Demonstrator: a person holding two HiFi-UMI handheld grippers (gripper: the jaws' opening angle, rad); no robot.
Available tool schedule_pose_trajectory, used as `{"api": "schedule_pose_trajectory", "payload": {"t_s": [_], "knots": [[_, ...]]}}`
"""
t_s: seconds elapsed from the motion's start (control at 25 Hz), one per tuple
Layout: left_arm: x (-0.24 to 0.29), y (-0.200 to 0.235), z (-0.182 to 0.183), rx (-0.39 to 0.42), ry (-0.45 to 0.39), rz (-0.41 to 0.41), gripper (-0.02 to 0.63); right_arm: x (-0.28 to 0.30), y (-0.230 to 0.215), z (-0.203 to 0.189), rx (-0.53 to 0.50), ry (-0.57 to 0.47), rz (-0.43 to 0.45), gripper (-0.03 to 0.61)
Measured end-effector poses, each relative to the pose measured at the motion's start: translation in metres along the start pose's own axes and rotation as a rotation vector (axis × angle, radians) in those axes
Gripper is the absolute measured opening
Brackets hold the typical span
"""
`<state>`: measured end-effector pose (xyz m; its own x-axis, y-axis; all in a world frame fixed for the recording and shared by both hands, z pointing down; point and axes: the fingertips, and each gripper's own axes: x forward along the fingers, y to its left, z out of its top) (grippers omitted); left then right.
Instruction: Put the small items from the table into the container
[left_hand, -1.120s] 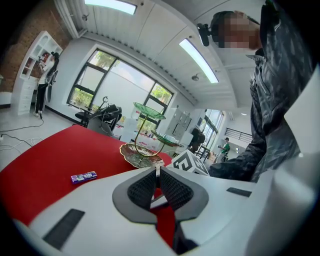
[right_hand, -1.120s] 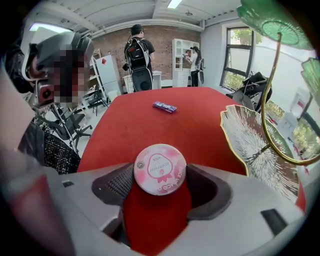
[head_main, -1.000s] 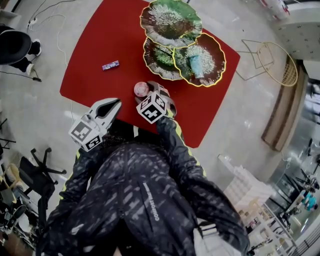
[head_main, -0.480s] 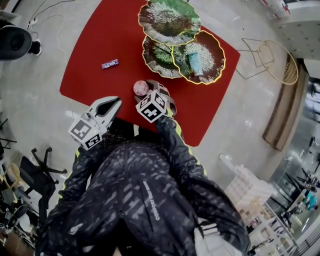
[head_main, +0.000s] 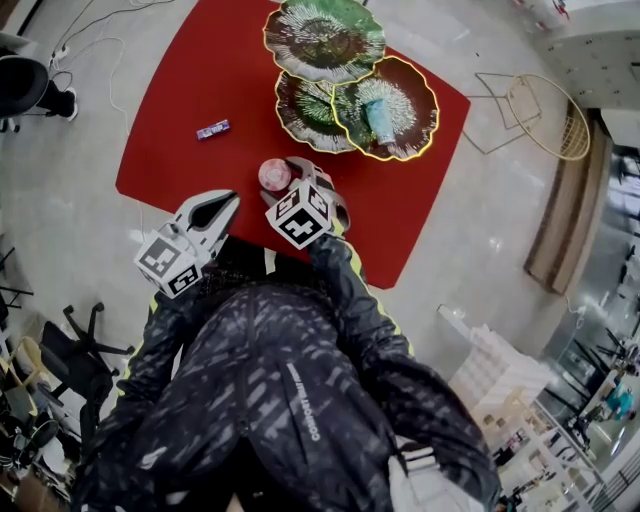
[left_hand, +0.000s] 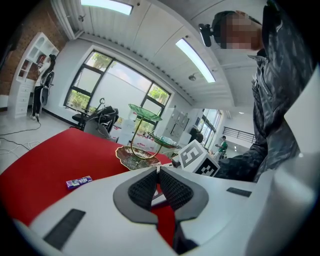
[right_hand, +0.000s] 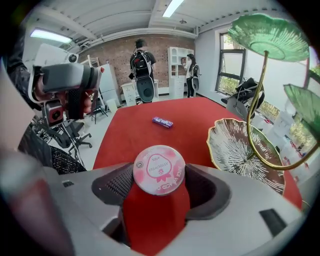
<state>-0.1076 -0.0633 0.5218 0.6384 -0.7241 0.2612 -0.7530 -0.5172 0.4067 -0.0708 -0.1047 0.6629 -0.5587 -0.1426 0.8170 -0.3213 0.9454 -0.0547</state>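
My right tongs (right_hand: 159, 185) are clamped on the round pink tin (right_hand: 159, 169) at the near part of the red desk (head_main: 200, 70), just short of the leaf-shaped tiered dish (head_main: 310, 110). My left tongs (left_hand: 158, 175) are pressed together with nothing between them. A purple wrapped candy (head_main: 212, 129) lies apart, to the left.

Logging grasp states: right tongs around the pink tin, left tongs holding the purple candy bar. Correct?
Not quite. The left tongs hold nothing; the purple candy bar lies on the red table, per the left gripper view. The right tongs are around the pink tin.
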Motion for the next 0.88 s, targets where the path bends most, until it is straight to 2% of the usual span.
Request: {"api": "schedule_pose_trajectory", "payload": {"t_s": [0.88], "knots": [[-0.001,-0.025,0.022,0.056,-0.054,0.007,0.012,-0.083,0.004,0.041,-0.036,-0.09,-0.06,0.316]]}}
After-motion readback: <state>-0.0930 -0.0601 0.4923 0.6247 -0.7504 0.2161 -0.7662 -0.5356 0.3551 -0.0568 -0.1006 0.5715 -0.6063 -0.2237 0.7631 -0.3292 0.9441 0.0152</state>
